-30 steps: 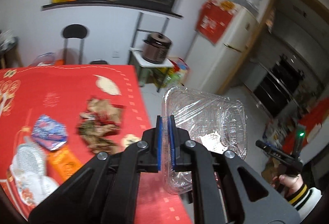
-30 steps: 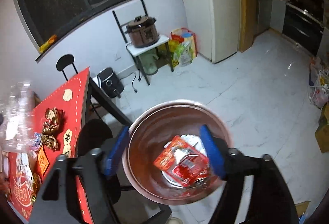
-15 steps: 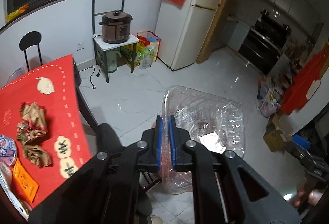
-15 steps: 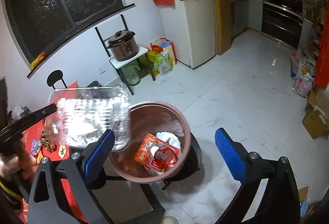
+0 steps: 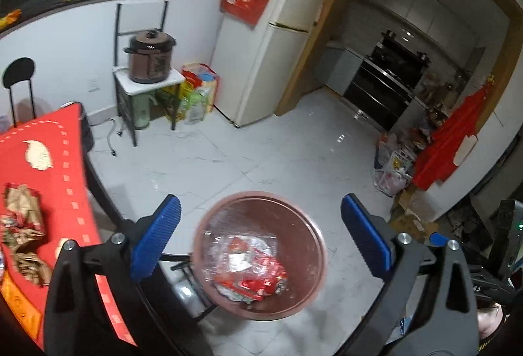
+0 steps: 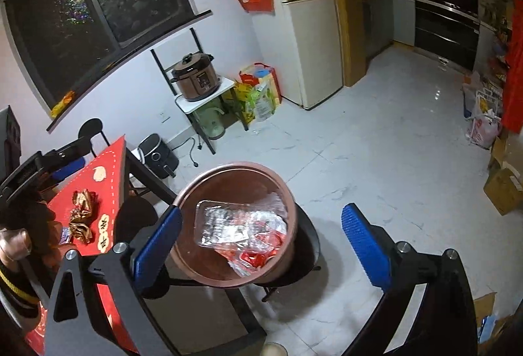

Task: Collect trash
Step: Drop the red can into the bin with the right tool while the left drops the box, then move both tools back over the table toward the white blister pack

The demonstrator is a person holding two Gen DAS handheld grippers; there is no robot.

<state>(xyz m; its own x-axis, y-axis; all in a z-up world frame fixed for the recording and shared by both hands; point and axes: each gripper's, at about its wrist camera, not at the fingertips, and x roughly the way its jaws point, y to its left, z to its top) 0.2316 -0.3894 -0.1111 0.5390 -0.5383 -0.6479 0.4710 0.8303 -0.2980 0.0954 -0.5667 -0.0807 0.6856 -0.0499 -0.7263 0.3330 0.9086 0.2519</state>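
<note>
A round brown bin [image 5: 261, 195] stands on a black stool beside the table. A clear plastic container [image 5: 233, 245] lies inside it on red wrappers [image 5: 258, 279]. My left gripper [image 5: 261, 237] hovers above the bin, its jaws opening wide with nothing between them. The right wrist view shows the same bin [image 6: 235, 167] with the container [image 6: 222, 222] and wrappers [image 6: 258, 255]. My right gripper [image 6: 263, 246] stands open over it and holds nothing. Crumpled brown and gold wrappers [image 5: 23, 225] lie on the table's red cloth [image 5: 49, 166].
A fridge [image 5: 271, 61] and a pressure cooker [image 5: 150, 61] on a small stand line the far wall, with bags beside them. An air fryer [image 6: 157, 156] sits on the floor near the table. Cardboard boxes [image 6: 503, 189] stand at the right. White tiled floor surrounds the stool.
My left gripper swung from the table to above the bin, then opened, and the clear container dropped in. My right gripper's jaws widened and drew back from the bin.
</note>
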